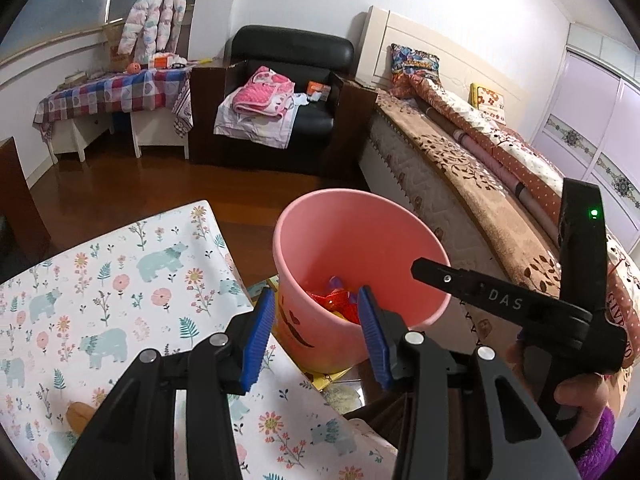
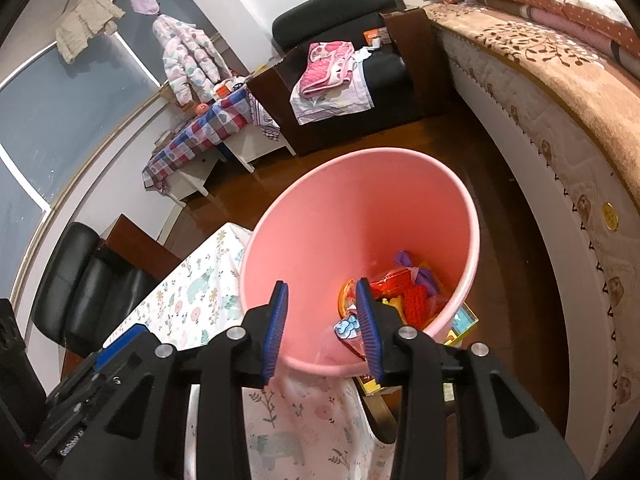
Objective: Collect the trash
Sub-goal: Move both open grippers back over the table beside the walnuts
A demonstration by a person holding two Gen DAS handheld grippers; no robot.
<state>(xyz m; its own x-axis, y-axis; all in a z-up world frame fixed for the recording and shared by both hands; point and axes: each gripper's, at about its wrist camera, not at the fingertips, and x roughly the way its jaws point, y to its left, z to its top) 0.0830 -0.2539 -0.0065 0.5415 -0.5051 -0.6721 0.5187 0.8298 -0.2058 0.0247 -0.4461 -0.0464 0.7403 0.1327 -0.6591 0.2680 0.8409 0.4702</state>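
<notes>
A pink bucket (image 2: 360,216) is seen standing between the table's corner and the bed (image 1: 472,168), with red, yellow and purple trash (image 2: 404,292) lying at its bottom, and a yellow box (image 2: 466,322) is partly hidden under its base. The left gripper (image 1: 316,320) and the right gripper (image 2: 322,316) are both held released above the bucket's near rim, nothing being gripped between their blue pads. The table is covered by a bear-and-flower cloth (image 1: 120,280), and beyond it a dark wooden floor (image 1: 160,188), a black armchair (image 1: 288,52) heaped with pink bedding, and a checked side table (image 1: 108,92) are shown.
</notes>
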